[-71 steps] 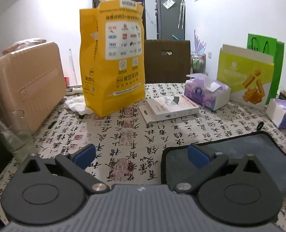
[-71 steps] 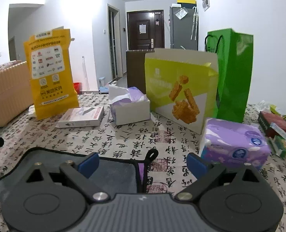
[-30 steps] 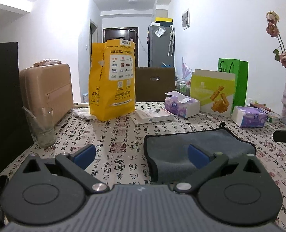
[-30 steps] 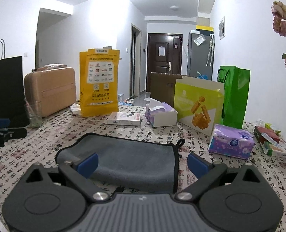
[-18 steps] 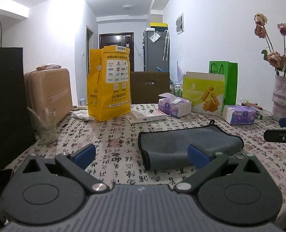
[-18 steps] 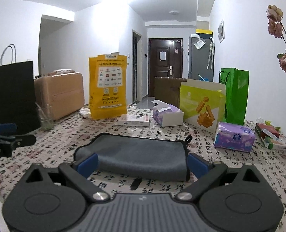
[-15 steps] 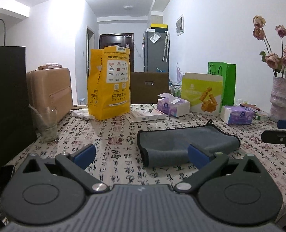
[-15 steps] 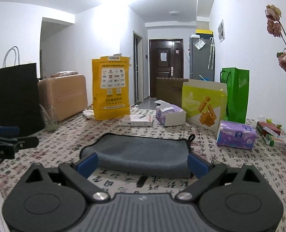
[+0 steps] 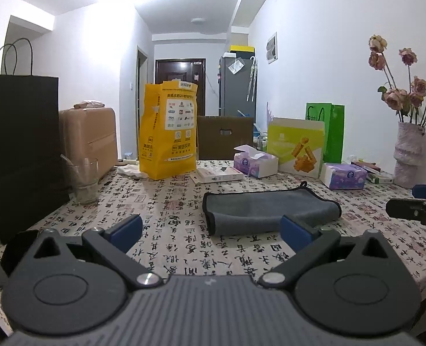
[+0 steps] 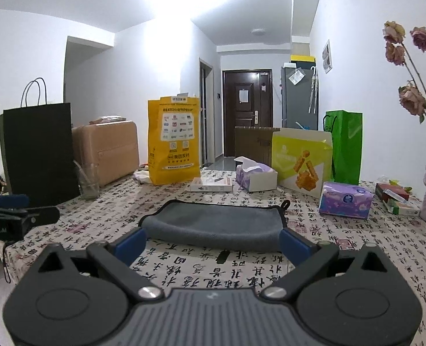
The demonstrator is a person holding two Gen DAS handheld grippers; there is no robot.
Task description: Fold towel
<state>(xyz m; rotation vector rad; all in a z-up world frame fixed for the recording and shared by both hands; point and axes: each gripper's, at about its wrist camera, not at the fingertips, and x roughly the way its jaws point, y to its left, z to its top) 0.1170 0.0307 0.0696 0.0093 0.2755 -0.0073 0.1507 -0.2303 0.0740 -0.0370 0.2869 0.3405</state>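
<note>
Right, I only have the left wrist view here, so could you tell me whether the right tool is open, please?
Observer: Yes. The right wrist view shows the right tool with its jaws wide apart and nothing between them.
Operator: Thank you. Where does the towel sit relative to it?
Observer: The folded towel lies flat on the table straight ahead. In that view it spans the gap between the tool's fingertips.

Left gripper (image 9: 210,229) and right gripper (image 10: 213,240) both hover level, jaws spread wide, gripping nothing.
</note>
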